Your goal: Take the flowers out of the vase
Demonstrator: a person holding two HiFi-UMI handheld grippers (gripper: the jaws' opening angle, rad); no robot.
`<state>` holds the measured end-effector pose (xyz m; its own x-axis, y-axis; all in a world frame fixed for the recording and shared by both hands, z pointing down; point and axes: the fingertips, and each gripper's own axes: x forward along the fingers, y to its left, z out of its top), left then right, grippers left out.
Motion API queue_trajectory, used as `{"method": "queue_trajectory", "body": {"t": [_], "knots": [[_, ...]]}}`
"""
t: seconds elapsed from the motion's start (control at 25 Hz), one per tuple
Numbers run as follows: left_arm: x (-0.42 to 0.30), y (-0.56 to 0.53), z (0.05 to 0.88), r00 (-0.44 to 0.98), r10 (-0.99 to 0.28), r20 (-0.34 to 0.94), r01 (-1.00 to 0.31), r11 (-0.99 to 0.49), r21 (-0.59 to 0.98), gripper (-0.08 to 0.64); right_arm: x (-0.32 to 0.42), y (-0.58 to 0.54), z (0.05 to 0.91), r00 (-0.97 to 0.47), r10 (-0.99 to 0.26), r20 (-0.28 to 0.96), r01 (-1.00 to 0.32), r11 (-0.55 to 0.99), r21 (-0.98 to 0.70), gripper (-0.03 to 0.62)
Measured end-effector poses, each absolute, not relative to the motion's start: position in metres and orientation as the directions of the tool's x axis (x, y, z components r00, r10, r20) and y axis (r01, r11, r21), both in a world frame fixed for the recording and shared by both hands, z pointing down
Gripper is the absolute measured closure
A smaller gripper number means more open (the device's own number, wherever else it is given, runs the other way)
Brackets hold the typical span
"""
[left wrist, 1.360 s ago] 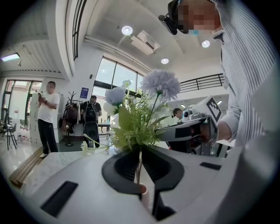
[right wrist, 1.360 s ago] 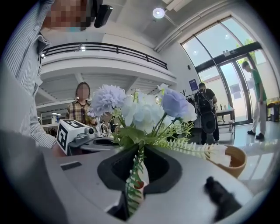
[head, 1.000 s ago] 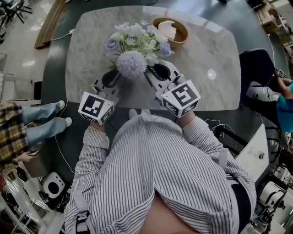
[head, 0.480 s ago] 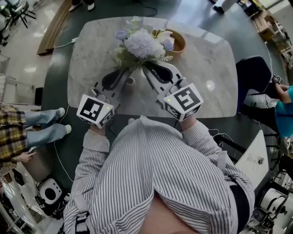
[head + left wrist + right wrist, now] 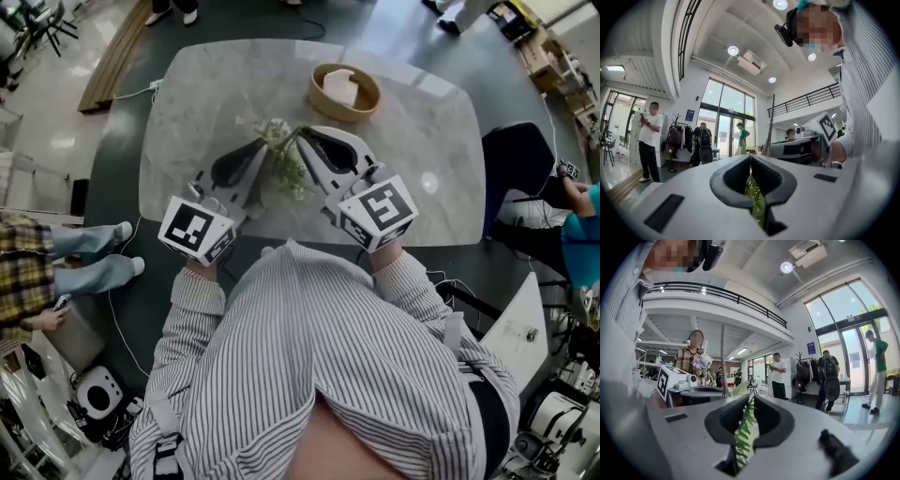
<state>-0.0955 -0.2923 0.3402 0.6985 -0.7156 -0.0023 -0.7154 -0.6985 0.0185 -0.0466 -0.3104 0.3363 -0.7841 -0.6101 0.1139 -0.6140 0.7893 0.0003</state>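
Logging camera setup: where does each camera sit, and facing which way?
Head view: on the head, facing steeply down at the table; shirt, left gripper, right gripper show.
Left gripper view: on the left gripper, level across a hall; sleeve at right.
Right gripper view: on the right gripper, same hall; sleeve at left.
Shared: leafy stems.

Left gripper [image 5: 261, 157], right gripper [image 5: 305, 142] pointed roughly level, tips converged in front of chest; each gripper's jaws were pinched on flower stems [image 5: 286, 169].
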Motion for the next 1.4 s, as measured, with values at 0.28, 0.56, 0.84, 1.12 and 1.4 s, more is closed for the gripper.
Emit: {"method": "queue_trajectory", "body": {"t": [0.28, 0.56, 0.84, 1.12, 1.4], "knots": [[-0.0933, -0.2910, 0.3426, 0.699, -0.715, 0.003, -0.715, -0.699, 0.018, 0.540, -0.0436, -0.3078, 0.3350, -0.786, -0.610, 0.100, -0.614, 0.789, -0.004, 0.552], [-0.0911, -0.2896, 0.3374, 0.701, -0.713, -0.008, -0.713, -0.701, 0.010, 0.540, -0.0405, -0.3062, 0.3354, -0.783, -0.614, 0.101, -0.618, 0.786, -0.004, 0.552], [-0.0906, -0.2888, 0.3396, 0.701, -0.713, -0.008, -0.713, -0.701, 0.018, 0.540, -0.0406, -0.3053, 0.3338, -0.785, -0.612, 0.101, -0.615, 0.789, -0.001, 0.552], [-0.0904, -0.2887, 0.3365, 0.699, -0.715, -0.010, -0.715, -0.699, 0.020, 0.541, -0.0420, -0.3033, 0.3339, -0.787, -0.608, 0.104, -0.610, 0.792, 0.008, 0.554], [-0.0910, -0.2893, 0.3412, 0.701, -0.713, -0.002, -0.713, -0.701, 0.024, 0.540, -0.0430, -0.3053, 0.3363, -0.783, -0.612, 0.110, -0.615, 0.788, 0.012, 0.555]]}}
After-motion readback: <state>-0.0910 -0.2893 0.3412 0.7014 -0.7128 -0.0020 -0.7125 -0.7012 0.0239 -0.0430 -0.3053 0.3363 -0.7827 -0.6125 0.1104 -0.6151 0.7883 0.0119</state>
